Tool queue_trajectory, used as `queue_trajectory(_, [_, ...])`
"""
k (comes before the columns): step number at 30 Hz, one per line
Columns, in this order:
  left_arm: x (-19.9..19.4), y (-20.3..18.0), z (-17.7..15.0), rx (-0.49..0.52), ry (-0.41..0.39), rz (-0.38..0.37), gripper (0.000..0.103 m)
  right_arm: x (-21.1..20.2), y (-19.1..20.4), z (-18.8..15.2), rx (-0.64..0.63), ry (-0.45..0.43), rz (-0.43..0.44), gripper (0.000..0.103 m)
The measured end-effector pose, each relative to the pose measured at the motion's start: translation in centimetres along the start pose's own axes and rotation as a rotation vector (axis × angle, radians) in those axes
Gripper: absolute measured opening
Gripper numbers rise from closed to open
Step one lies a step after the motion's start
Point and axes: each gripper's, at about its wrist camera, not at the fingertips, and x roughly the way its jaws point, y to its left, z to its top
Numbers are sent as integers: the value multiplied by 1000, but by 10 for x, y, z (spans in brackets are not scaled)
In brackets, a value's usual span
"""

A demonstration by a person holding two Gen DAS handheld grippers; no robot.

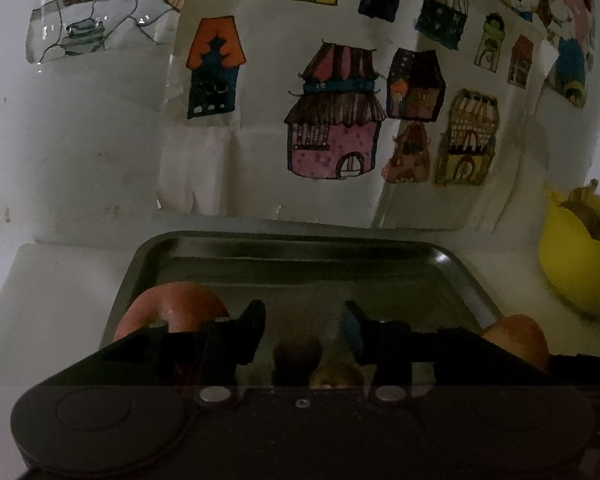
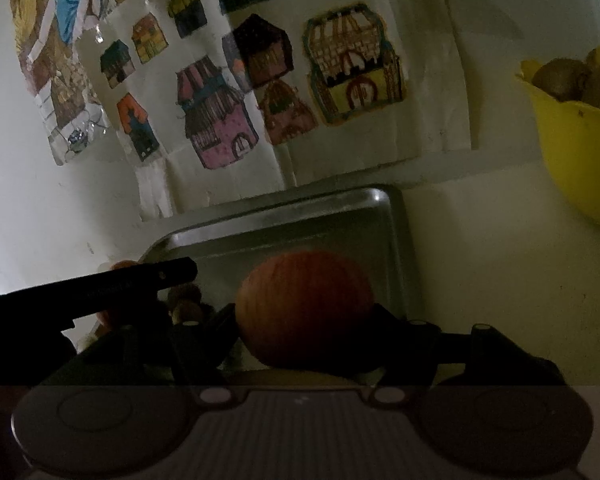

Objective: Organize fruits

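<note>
1. Two claws hang low over a dark metal tray [image 1: 440, 258] that sits on the white bench [image 2: 480, 280], pushed up near a wall papered with children's drawings of houses [image 1: 332, 120].
2. Right claw [image 2: 304, 320]: its fingers are clamped on a reddish-orange apple [image 2: 304, 304], held over the tray's right half.
3. Left claw [image 1: 304, 320]: its fingers stand apart with nothing between them, poised above the tray floor.
4. Just below that gap, two small brown fruits [image 1: 296, 356] lie in the tray; the light is too dim to tell what kind they are.
5. Another reddish apple [image 1: 172, 304] rests in the tray's left part, behind the left claw's left finger [image 1: 252, 320].
6. At the right edge of the left wrist view, the held apple shows again as an orange curve beside the tray rim.
7. A yellow bowl [image 2: 572, 160] stands on the bench well to the right of the tray, holding brown kiwis [image 2: 560, 78] and something yellow behind them.
</note>
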Motion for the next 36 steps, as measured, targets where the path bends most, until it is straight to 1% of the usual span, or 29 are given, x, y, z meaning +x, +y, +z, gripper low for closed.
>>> queue_trajectory(2, [-3, 0, 1, -10, -6, -3, 54, -4, 2, 1, -10, -20, -1, 78])
queue_trajectory(4, [-10, 0, 3, -20, -19, 1, 67, -9, 3, 3, -16, -40, -9, 82])
queue_trajectory(5, [-14, 0, 4, -28, -30, -2, 69, -13, 4, 4, -20, -51, -13, 85])
queue_trajectory(7, [-22, 1, 7, -39, -44, -4, 79, -20, 5, 7, -28, -73, -20, 88])
queue_trajectory(8, [-27, 1, 9, -43, -55, -1, 82, -25, 7, 8, -33, -87, -25, 91])
queue_trajectory(10, [-37, 1, 12, -52, -79, 6, 92, -36, 10, 10, -47, -121, -39, 96])
queue_trajectory(11, [-44, 1, 13, -58, -93, 8, 94, -43, 11, 10, -56, -139, -49, 99])
queue_trajectory(13, [-55, 1, 16, -67, -114, 3, 99, -56, 14, 9, -76, -171, -64, 101])
queue_trajectory(14, [-62, 1, 17, -68, -125, 2, 100, -63, 16, 8, -84, -185, -73, 103])
queue_trajectory(16, [-75, -1, 18, -66, -149, 3, 102, -76, 18, 7, -96, -209, -85, 103])
queue_trajectory(21, [-111, -5, 13, -65, -189, -2, 102, -114, 26, 1, -123, -276, -107, 103])
queue_trajectory(27, [-157, -9, -10, -46, -213, -24, 102, -160, 38, -18, -181, -340, -152, 103])
queue_trajectory(36, [-202, -11, -49, -33, -206, -41, 102, -206, 55, -58, -212, -343, -192, 103])
